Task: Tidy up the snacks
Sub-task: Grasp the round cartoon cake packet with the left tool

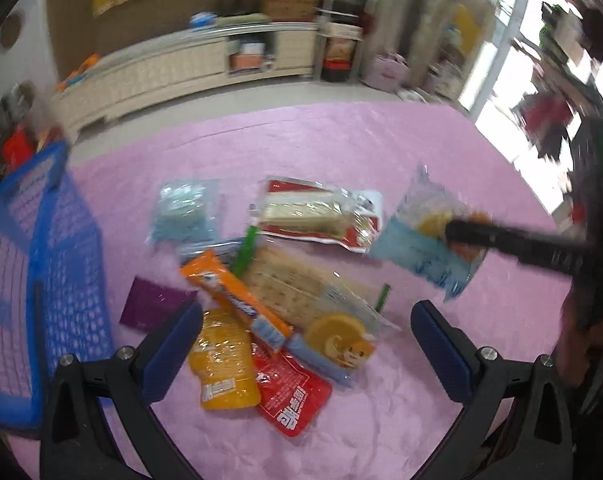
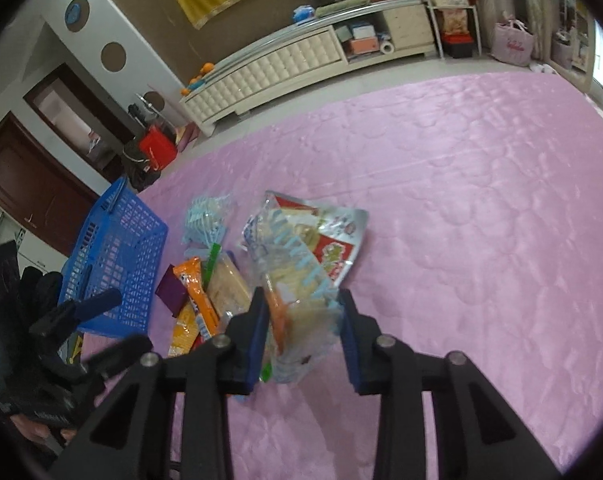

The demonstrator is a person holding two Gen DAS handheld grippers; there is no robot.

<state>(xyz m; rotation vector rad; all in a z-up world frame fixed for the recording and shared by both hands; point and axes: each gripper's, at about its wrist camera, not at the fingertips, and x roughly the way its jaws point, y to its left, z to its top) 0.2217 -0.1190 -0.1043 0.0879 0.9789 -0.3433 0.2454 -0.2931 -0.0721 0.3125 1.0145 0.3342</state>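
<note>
The right gripper [image 2: 303, 316] is clenching a crinkly clear-and-pale-blue snack packet [image 2: 301, 312], its blue pads pressing the film from both sides, and the packet is hanging lifted off the cloth. In the left wrist view the same packet [image 1: 425, 240] is showing at about three o'clock from the pile, pinched at one end by the dark fingers.

The left gripper [image 1: 305, 344] is hovering with its jaws spread wide and nothing between the pads, above the near edge of the pile.

The snacks are lying in a loose heap on a soft, quilted pink cloth [image 2: 481, 200]: a glossy yellow pouch [image 1: 225, 364], a red foil pouch [image 1: 291, 396] overlapping it at four o'clock, a long orange bar wrapper [image 1: 233, 296] lying slantwise over a clear sleeve of square crackers [image 1: 293, 284], a flat purple sachet [image 1: 151, 302] at nine o'clock, a pale blue packet [image 1: 185, 212] at eleven, and a red-and-white pack of wafers [image 1: 321, 216] at twelve.

A rigid blue plastic basket [image 2: 117, 256] with lattice walls is sitting at the cloth's edge, at nine o'clock from the heap, just beside the purple sachet.

From one to five o'clock the cloth is stretching wide and smooth out to its far edge.
</note>
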